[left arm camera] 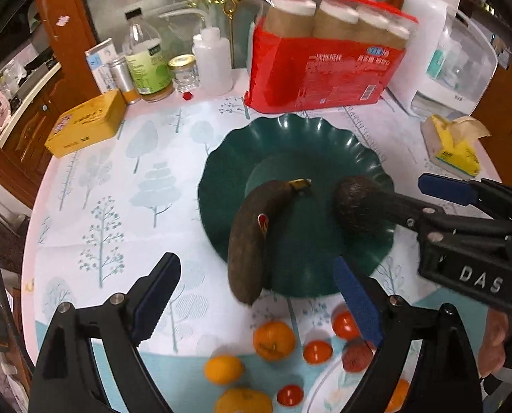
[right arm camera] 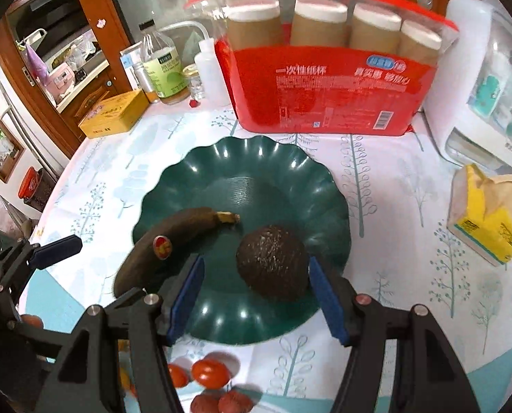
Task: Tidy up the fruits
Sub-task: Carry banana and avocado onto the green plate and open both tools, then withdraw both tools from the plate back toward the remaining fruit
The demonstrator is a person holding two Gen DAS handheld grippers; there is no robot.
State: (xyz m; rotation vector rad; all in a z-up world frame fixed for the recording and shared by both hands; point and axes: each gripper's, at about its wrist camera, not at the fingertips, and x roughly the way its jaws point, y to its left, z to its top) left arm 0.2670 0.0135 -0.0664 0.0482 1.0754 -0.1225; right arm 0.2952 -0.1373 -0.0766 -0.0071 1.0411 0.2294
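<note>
Tablecloth [left arm camera: 125, 206] clutter: cup pack [left arm camera: 321, 69], yellow tin [left arm camera: 87, 127].

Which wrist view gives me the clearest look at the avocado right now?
Right wrist: the avocado sits whole and unobstructed on the green plate. In the left wrist view, the right gripper's finger covers part of it.

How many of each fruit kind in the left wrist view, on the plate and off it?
banana: 1
avocado: 1
tangerines: 3
small tomatoes: 3
dull-red rough fruit, maybe lychee: 1
Total: 9. An orange patch at the lower right edge is too hidden to count.
</note>
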